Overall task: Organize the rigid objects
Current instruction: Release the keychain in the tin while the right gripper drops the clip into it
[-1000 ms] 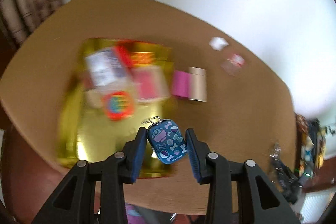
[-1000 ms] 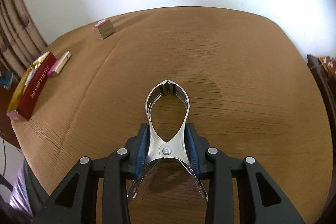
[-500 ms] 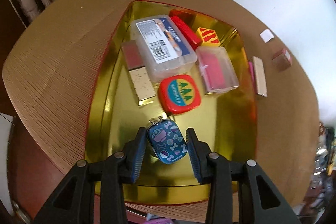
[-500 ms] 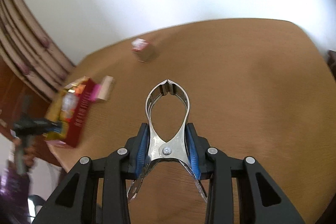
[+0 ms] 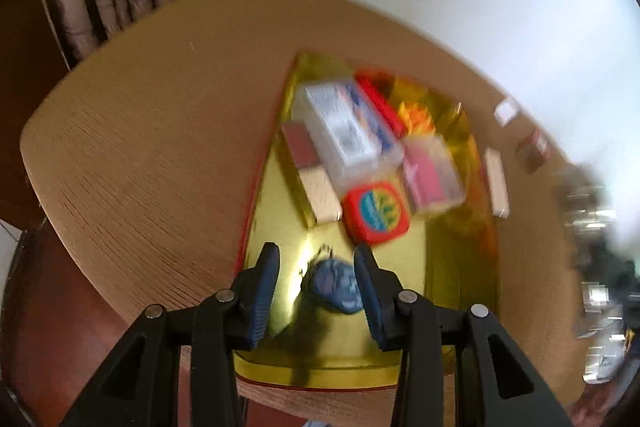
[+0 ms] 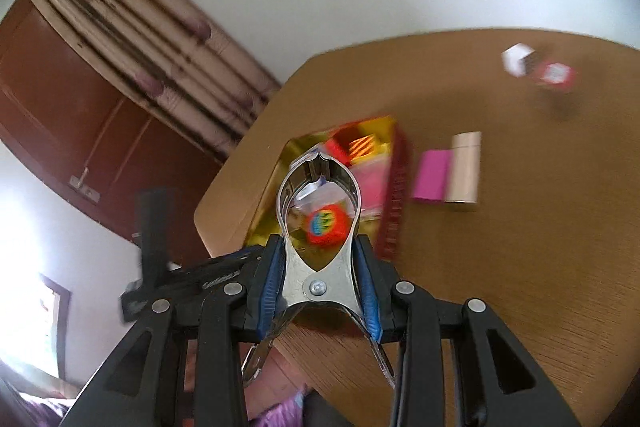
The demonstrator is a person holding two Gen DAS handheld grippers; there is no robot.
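Since the earlier frame the small blue patterned tin (image 5: 335, 285) has dropped from the left gripper (image 5: 316, 277), whose open jaws now flank it on the gold tray (image 5: 276, 223) floor, boxes crowded beyond. The right gripper (image 6: 318, 263) has swung toward the tray, clamping the steel spring clip (image 6: 318, 227), nose pointing away.

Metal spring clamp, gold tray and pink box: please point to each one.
metal spring clamp (image 6: 318, 287): right wrist view, pivot rivet.
gold tray (image 5: 280, 227): left wrist view, bare floor.
pink box (image 6: 432, 175): right wrist view, top face.
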